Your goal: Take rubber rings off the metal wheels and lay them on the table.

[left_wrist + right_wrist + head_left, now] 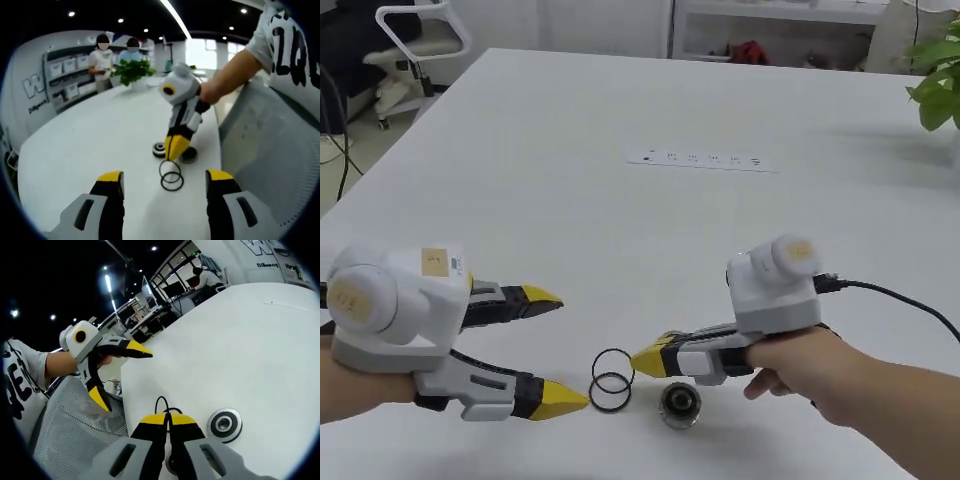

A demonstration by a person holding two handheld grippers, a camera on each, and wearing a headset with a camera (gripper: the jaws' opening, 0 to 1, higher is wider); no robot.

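Two black rubber rings lie on the white table, one just behind the other; they also overlap in the left gripper view. My right gripper is shut, its yellow tips on the edge of the farther ring, which loops out from the tips. A metal wheel rests under that gripper's fingers. The left gripper view has two wheels, one on each side of the right gripper. My left gripper is open, pointing at the rings with nothing between its fingers.
A white power strip lies mid-table. A green plant stands at the far right corner, a white chair beyond the far left edge. Two people stand by shelves. A grey mesh chair back is near the table edge.
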